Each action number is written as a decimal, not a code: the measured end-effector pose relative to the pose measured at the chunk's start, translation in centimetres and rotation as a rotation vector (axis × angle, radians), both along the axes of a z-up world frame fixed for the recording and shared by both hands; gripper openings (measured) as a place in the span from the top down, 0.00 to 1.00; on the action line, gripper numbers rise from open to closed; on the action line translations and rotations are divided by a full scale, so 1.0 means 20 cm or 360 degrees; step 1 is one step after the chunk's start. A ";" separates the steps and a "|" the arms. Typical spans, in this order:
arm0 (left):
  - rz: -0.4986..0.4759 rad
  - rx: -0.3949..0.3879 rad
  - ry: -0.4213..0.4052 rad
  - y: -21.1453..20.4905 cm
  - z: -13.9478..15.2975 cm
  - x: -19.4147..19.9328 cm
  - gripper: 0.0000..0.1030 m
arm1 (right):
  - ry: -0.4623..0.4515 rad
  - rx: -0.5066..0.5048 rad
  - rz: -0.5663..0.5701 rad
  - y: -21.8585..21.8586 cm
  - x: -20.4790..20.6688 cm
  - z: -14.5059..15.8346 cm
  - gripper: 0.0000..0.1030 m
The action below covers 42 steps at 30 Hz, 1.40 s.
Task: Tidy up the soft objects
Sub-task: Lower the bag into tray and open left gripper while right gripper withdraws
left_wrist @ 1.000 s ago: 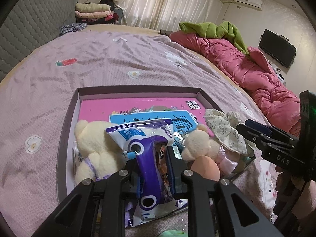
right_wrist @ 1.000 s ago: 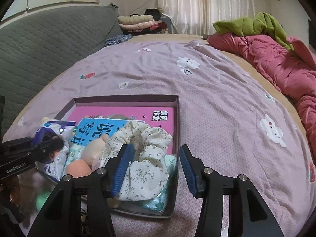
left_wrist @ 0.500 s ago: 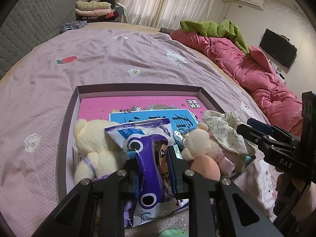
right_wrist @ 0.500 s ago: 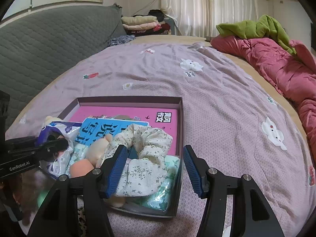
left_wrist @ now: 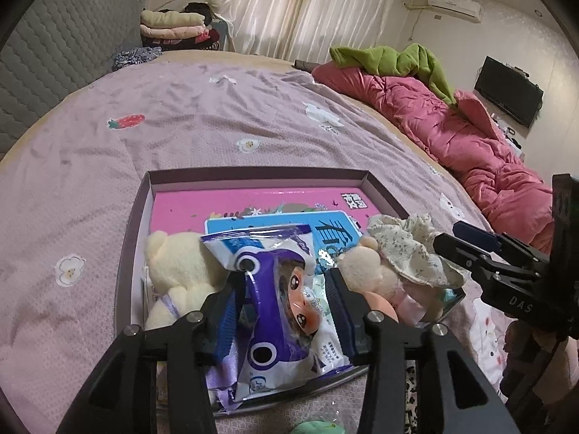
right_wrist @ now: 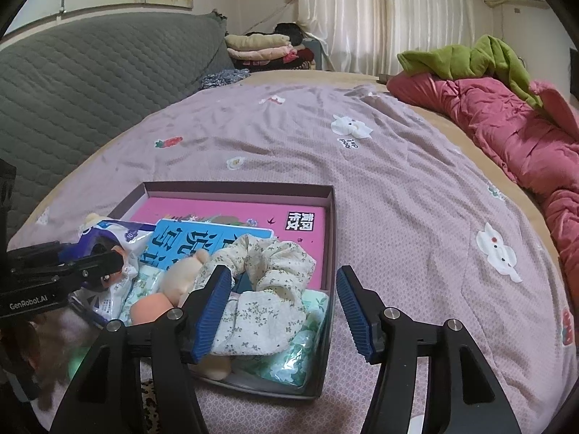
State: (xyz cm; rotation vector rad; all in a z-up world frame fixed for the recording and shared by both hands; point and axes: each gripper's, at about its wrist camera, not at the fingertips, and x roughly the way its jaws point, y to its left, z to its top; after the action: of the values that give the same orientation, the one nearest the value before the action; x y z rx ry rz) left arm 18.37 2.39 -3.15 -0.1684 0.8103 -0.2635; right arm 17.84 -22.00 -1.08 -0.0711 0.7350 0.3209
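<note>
A shallow dark box (left_wrist: 253, 173) (right_wrist: 331, 224) lies on the bed with pink and blue books in it. In the box are a cream plush bear (left_wrist: 177, 271), a small tan plush (left_wrist: 362, 267), a floral scrunchie (right_wrist: 267, 289) (left_wrist: 409, 249) and a green tissue pack (right_wrist: 304, 347). My left gripper (left_wrist: 286, 311) is open, with its jaws either side of a purple-and-white packet (left_wrist: 278, 311) that rests on the box's near edge. My right gripper (right_wrist: 286, 311) is open over the box's near right corner, its left finger beside the scrunchie.
The mauve bedsheet (right_wrist: 398, 181) stretches beyond the box. A red quilt (left_wrist: 452, 126) with a green garment (right_wrist: 470, 58) lies along the right. Folded clothes (left_wrist: 173, 25) sit at the far end by a grey headboard (right_wrist: 90, 79).
My left gripper has opened and let go of the packet, which now rests on the box. Both grippers have drawn back slightly, and the right one has risen a little.
</note>
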 end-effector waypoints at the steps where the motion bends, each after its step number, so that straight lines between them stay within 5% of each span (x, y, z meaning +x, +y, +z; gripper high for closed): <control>1: 0.0003 0.0009 -0.0013 0.00 0.01 0.00 0.56 | -0.0004 -0.0001 0.0001 0.00 0.00 0.00 0.39; 26: 0.0051 0.0004 -0.0201 0.05 0.14 -0.09 0.44 | -0.0157 -0.0026 0.0029 0.00 -0.07 0.08 0.28; 42: 0.0082 0.0037 -0.0121 0.06 0.12 -0.21 0.42 | -0.0228 -0.0036 0.0160 0.03 -0.25 0.13 0.27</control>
State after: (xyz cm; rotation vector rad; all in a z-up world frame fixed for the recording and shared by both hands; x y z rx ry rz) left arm 14.27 3.50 -0.75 -0.1562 0.7323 -0.2109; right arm 12.92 -21.36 1.56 -0.1513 0.5944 0.3992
